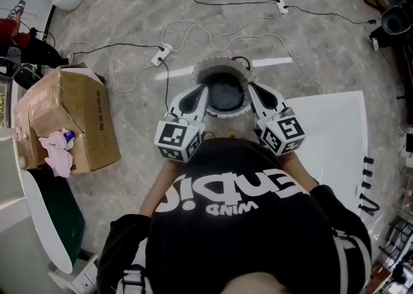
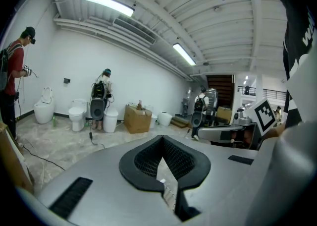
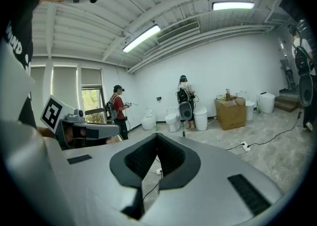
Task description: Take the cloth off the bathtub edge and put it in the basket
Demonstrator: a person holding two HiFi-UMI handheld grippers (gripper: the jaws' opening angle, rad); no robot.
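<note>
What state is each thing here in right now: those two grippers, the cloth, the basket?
Left gripper: shut, empty.
Right gripper: shut, empty.
Pink cloth: crumpled against the cardboard box, not held.
Basket: upright on the floor, no cloth showing inside.

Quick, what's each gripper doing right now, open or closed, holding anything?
Left gripper: closed, nothing between the jaws.
Right gripper: closed, nothing between the jaws.
</note>
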